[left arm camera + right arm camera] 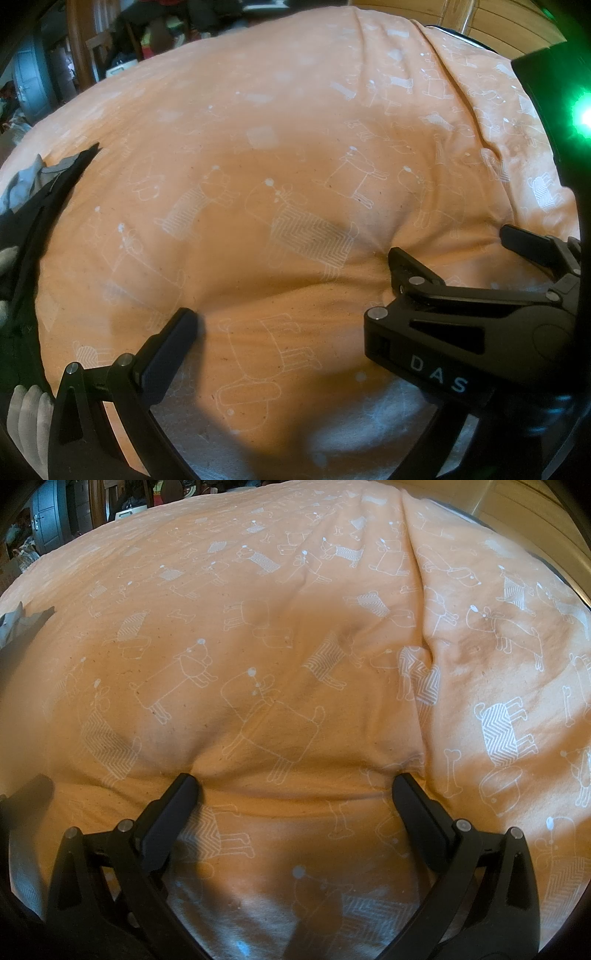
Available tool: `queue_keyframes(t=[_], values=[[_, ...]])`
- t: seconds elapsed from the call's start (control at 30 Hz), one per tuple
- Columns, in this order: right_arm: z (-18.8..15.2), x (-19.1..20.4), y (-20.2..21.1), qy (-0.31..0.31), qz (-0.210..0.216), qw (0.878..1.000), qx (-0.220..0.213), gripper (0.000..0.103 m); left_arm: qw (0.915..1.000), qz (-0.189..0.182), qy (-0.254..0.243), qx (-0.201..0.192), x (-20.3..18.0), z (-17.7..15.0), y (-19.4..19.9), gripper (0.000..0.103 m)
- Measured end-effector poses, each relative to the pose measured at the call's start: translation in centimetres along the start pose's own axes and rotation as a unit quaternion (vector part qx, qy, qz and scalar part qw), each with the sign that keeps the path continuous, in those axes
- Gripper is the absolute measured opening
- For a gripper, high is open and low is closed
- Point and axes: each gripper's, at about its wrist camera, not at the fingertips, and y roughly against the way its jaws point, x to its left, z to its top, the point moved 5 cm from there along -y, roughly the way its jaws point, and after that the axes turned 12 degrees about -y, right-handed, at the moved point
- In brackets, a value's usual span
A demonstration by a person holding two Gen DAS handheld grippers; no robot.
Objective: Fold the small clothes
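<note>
Orange cotton everywhere: the bedspread (pixel 295 602) with its white dog print fills both views, soft and rumpled, and both tools are down on it. The right gripper (pixel 295 779) has its jaws spread wide, both tips pressing dents into the cover and clasping nothing. The left gripper (pixel 288 284) looks spread wide too, its near-left tip touching the bedspread, nothing between the jaws; the right gripper (pixel 450 258) sits just beside it at the right. The small clothes (pixel 33 184), a dark and grey heap, lie at the far left edge of the bed, well apart from both tools. They look light, limp and floppy, likely to sag once lifted, so I'd pinch a hem or corner, not the bunched middle. A gloved hand (pixel 26 421) shows at bottom left.
</note>
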Motion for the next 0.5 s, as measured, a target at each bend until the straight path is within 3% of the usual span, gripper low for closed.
queue_keyframes(t=[0.1,0.5], values=[[-0.08,0.17,-0.03,-0.011,0.018,1.000,0.006,0.103,0.9999,-0.004,0.002,0.010,-0.07,-0.08,-0.05,0.103],[-0.09,0.20,0.02,-0.013,0.021,1.000,0.008,0.103,0.9999,-0.005,0.004,0.012,-0.16,-0.11,-0.09,0.103]])
